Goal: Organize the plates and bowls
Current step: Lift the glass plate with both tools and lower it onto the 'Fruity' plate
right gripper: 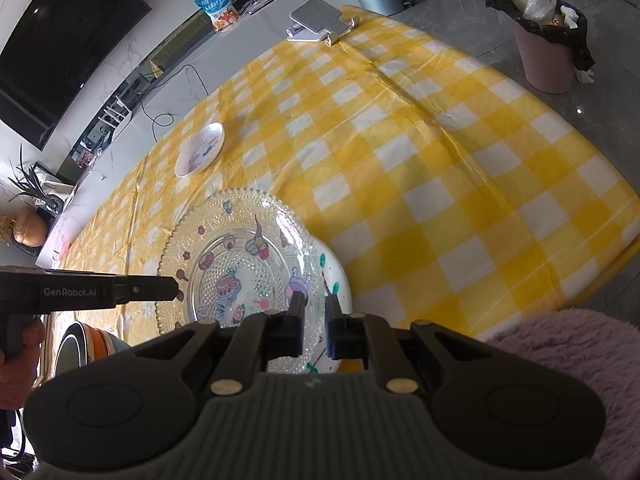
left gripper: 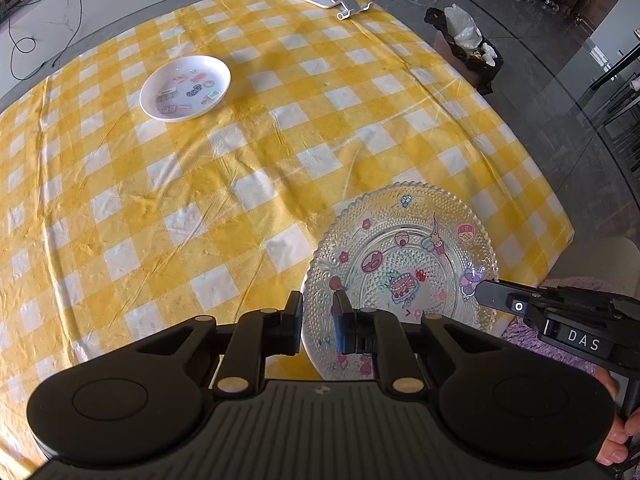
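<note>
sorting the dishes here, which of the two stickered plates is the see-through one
The clear glass plate with the beaded, scalloped rim, held between both grippers at the near table edge. The other, the small white plate, is opaque and sits alone farther across the checked cloth.

Your left wrist view looks steeply down, your right less so; both sit close over the glass plate [left gripper: 404,248] [right gripper: 240,256] (shared) at the worktop's [left gripper: 200,200] [right gripper: 440,160] near edge.

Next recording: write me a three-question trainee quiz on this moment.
1. True or false: both the left tool and the right tool grip the rim of the glass plate.
2. What lies alone further across the table? A: small white sticker plate; B: mug; C: fork.
3. Which two colours make up the checked tablecloth?
Key: 1 true; 2 A; 3 yellow and white.
</note>
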### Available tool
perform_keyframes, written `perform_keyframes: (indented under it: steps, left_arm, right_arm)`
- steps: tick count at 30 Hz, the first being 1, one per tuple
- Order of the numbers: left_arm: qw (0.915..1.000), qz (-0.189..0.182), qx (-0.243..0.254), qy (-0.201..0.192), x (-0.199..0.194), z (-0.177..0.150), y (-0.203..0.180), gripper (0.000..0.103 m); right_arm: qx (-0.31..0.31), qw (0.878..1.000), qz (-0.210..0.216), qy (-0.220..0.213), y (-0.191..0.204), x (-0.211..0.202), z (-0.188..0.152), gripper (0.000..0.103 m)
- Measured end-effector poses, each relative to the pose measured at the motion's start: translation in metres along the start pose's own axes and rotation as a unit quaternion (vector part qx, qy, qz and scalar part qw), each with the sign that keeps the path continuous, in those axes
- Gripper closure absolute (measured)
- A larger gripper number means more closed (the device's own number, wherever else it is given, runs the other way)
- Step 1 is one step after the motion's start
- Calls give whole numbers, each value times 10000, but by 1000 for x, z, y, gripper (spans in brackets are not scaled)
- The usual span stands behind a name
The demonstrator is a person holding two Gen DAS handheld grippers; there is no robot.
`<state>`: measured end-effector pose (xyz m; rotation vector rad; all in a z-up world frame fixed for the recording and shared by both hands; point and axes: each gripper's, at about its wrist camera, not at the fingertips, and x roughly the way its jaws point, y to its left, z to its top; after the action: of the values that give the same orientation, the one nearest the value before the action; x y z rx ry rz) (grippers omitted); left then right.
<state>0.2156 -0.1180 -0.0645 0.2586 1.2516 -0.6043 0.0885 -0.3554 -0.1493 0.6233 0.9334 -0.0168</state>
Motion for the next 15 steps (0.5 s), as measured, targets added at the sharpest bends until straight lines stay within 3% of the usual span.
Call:
perform_keyframes:
  steps: [15]
  left_arm:
    - [9995, 101, -62, 285, 15, -8, -1, 86]
  right_arm:
    - [-327, 9987, -376, 95, 6, 12, -2, 94]
